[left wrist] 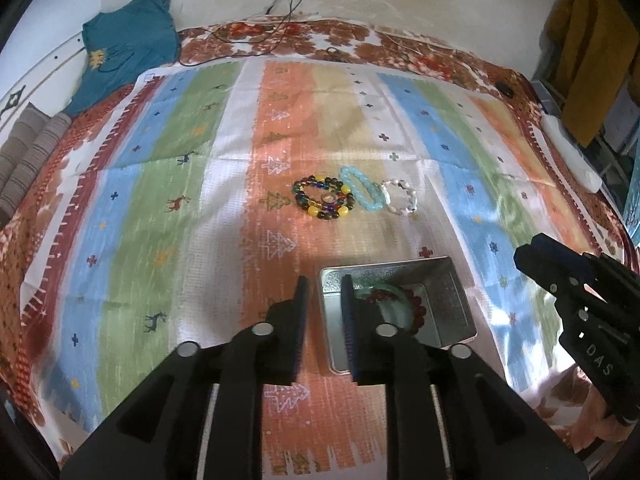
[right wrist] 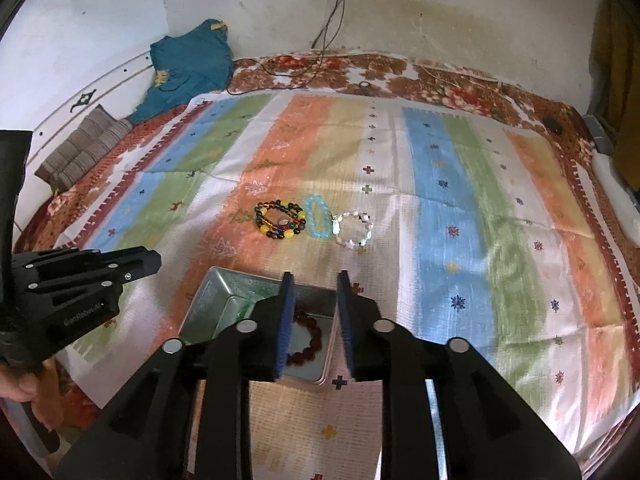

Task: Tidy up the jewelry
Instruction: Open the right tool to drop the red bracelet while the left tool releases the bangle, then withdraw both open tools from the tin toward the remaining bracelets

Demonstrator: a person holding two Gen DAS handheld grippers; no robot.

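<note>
- Left gripper [left wrist: 325, 296]: fingers narrowly parted, gripping nothing, low centre of its view; right finger hides the near-left part of the metal tin [left wrist: 452, 300].
- Right gripper [right wrist: 315, 294]: same narrow gap, nothing held, over the tin; fingers cover part of it.
- In the tin: dark red bead bracelet [right wrist: 310, 340] and a green bangle [left wrist: 384, 292], both partly hidden.
- Mid-frame on the striped cloth [left wrist: 160, 200], a touching row: multicolour bead bracelet [left wrist: 323, 197], light blue bracelet [left wrist: 362, 194], white bracelet [left wrist: 400, 197].
- Bead detail too blurred to make out.

Soft daylight, fisheye-warped, slightly blurred.
</note>
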